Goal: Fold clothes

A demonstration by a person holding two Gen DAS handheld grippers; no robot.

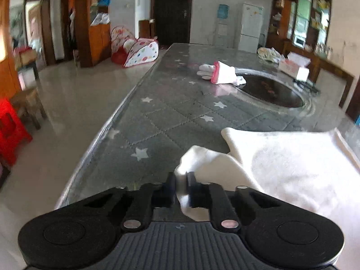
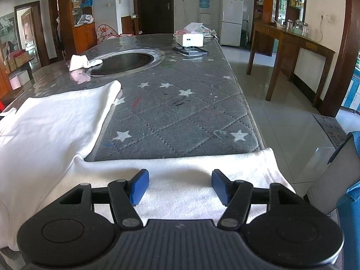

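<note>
A white garment (image 1: 292,164) lies spread on the near end of the grey star-patterned table (image 1: 180,117). My left gripper (image 1: 180,184) is shut on a bunched edge of this white garment at its left side, lifted a little off the table. In the right wrist view the same white garment (image 2: 56,121) covers the left of the table, and a sleeve-like strip of it (image 2: 180,168) runs across the near edge. My right gripper (image 2: 180,185) is open, its blue pads (image 2: 139,186) just above that strip, holding nothing.
A small folded white and pink garment (image 1: 221,73) lies beside a dark round inset (image 1: 270,90) in the table. A white box (image 2: 193,39) and a flat tray (image 2: 190,51) sit at the far end. A wooden side table (image 2: 290,45) stands right of the table.
</note>
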